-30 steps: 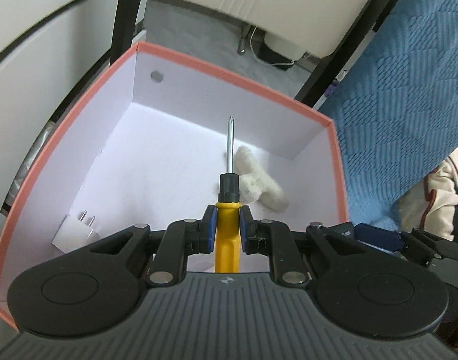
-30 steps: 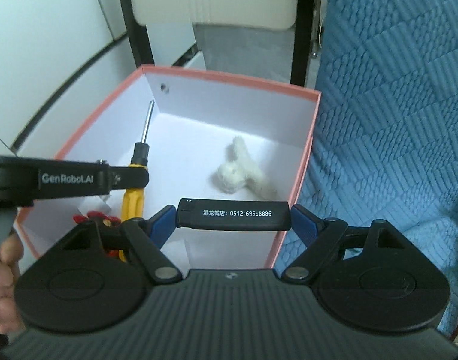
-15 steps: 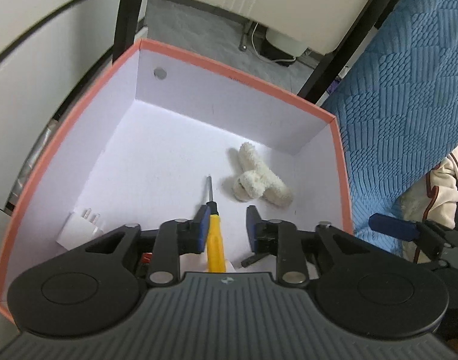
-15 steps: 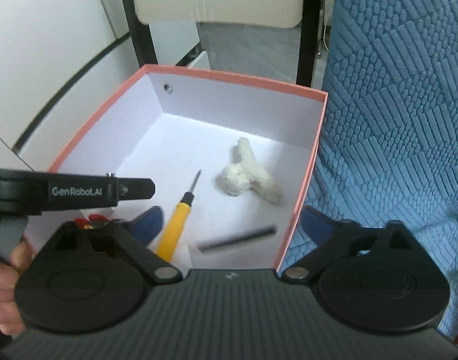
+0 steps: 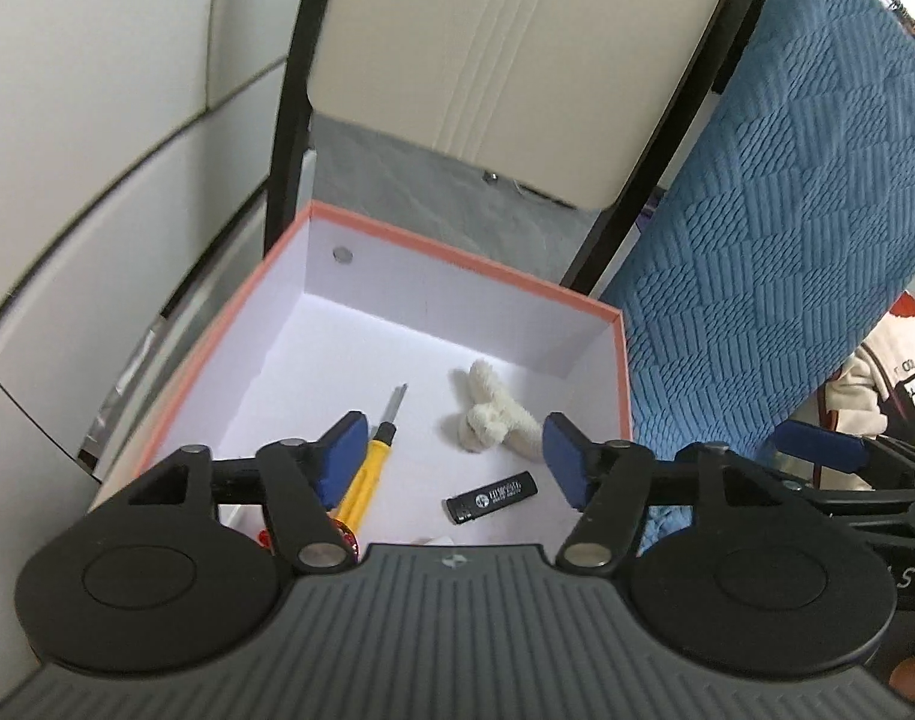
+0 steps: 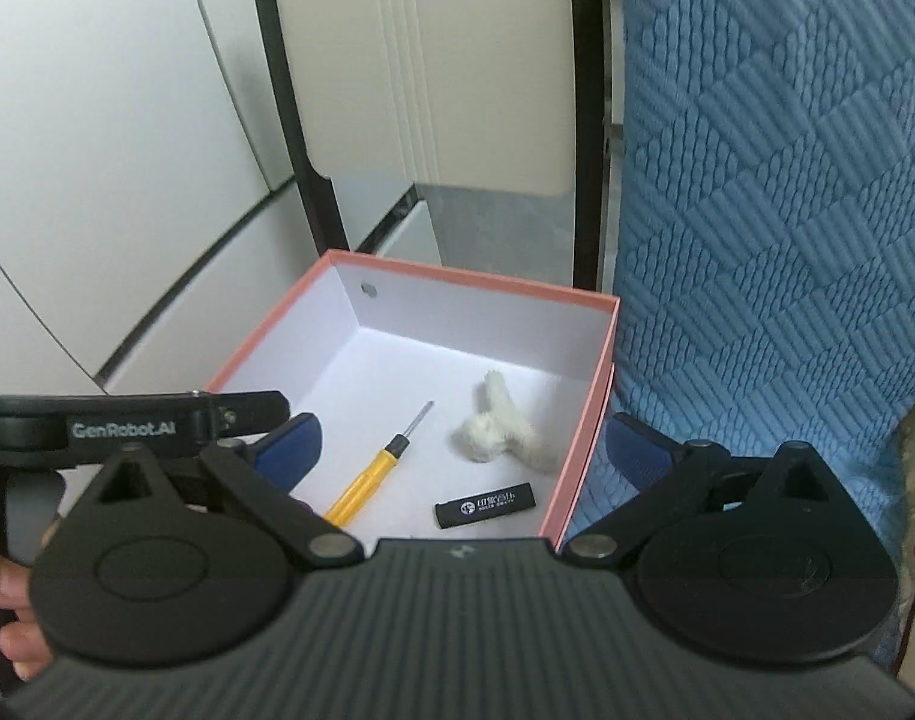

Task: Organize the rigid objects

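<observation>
A yellow-handled screwdriver [image 5: 367, 480] [image 6: 367, 480] and a black stick with white print [image 5: 492, 497] [image 6: 486, 504] lie loose on the white floor of a pink-rimmed box [image 5: 457, 258] [image 6: 475, 282]. My left gripper [image 5: 454, 459] hangs above the box's near side; its jaws are opening and nothing is between them. My right gripper [image 6: 463, 450] stands wide open and empty above the box's near right corner. The left gripper's black side bar [image 6: 127, 426] crosses the right wrist view at the left.
A white fluffy toy piece [image 5: 487, 426] [image 6: 499, 432] lies in the box too. A blue quilted blanket [image 5: 787, 240] [image 6: 757, 240] hangs right of the box. A beige chair with a black frame [image 5: 517, 60] stands behind it, white cabinet panels [image 5: 97, 120] at the left.
The left gripper let go of the screwdriver and the right let go of the black stick; both dropped onto the box floor. Both grippers opened and rose away from the box.
</observation>
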A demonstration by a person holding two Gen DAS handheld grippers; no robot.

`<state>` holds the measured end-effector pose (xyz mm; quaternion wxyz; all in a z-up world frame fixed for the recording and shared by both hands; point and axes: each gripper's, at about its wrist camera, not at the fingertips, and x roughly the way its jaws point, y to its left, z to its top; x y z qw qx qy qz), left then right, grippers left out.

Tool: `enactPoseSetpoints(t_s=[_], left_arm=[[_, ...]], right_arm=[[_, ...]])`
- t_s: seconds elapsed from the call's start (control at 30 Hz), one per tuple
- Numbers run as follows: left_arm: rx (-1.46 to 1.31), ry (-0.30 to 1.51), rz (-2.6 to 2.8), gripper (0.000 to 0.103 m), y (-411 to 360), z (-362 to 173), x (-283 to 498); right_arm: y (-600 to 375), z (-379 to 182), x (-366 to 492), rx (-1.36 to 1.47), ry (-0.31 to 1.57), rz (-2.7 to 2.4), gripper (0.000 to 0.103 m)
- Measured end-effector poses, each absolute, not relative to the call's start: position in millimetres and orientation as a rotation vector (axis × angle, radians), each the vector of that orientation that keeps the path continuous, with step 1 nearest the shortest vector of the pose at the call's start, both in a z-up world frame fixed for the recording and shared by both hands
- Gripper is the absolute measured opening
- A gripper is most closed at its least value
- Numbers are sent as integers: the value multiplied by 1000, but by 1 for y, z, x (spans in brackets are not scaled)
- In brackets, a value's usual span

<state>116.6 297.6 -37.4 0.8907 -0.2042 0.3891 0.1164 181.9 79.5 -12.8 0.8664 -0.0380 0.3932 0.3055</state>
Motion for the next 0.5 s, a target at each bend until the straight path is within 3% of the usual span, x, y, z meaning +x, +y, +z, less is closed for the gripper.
enactPoseSetpoints(t_s=[0.07,0.17,0.33,0.5], left_arm=[[-419,785,251,73,295,-26,109],[-422,761,279,84,291,-10,96],[-398,740,307,86,281,9,78],[-363,719,320,94,267,23,56]], right_arm=[[76,-6,177,-76,811,646,103],[71,3,170,-65,796,655,103],[60,17,154,-64,765,671,103],[48,26,136,-67,748,684,103]])
